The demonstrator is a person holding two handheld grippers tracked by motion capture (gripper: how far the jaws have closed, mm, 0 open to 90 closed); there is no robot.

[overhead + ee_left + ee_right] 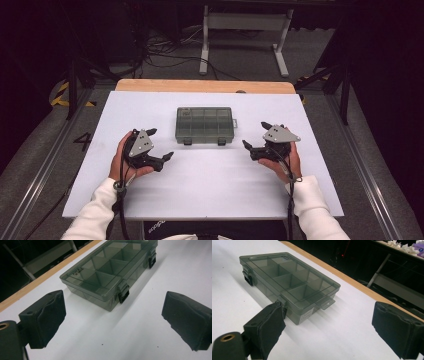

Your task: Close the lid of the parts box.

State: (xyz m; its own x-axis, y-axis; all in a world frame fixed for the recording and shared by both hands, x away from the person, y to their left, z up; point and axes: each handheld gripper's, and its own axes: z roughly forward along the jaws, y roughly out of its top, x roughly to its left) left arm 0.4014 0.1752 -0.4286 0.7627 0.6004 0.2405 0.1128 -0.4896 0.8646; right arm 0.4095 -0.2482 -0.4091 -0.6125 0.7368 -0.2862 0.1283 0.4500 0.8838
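Note:
A smoky grey clear plastic compartment box (205, 125) lies shut on the white table (210, 185), toward the far middle, with two black latches on its near side. My left gripper (161, 144) is held left of the box, open and holding nothing. My right gripper (255, 135) is held right of it, also open and holding nothing. In the left gripper view the box (110, 272) lies ahead between wide-apart pads (47, 317), one latch (123, 293) nearest. The right gripper view has the box (287, 282) ahead to the left, its end tab (325, 302) facing my right gripper (327, 330).
A wooden strip (205, 86) runs along the table's far edge. Beyond it stand a white desk frame (245, 30) and loose cables on the grey floor. A person's white-sleeved forearms come in from the bottom.

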